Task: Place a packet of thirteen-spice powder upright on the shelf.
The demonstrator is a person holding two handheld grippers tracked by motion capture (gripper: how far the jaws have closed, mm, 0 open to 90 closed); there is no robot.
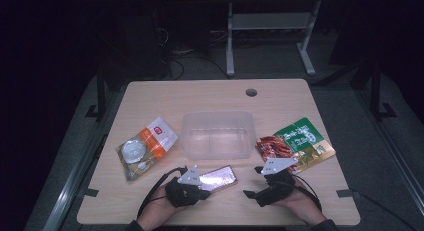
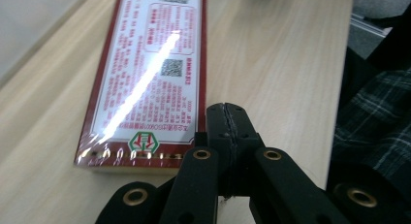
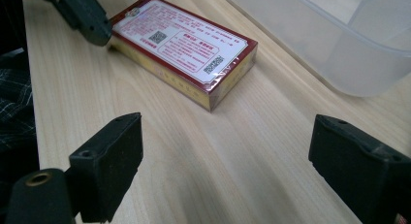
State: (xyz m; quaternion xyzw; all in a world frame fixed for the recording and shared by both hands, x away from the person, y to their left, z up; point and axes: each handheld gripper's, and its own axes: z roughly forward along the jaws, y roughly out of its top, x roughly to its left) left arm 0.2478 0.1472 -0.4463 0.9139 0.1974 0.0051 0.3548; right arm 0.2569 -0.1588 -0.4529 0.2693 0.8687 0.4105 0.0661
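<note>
Closed on nothing, the left gripper (image 2: 227, 118) is held at the near short end of the red box (image 2: 148, 73), just beside its corner. Its long axis is seen running away towards the clear tub (image 1: 218, 135). Farther right, the right gripper (image 3: 225, 151) is held wide open, aimed at the box's far end.
</note>
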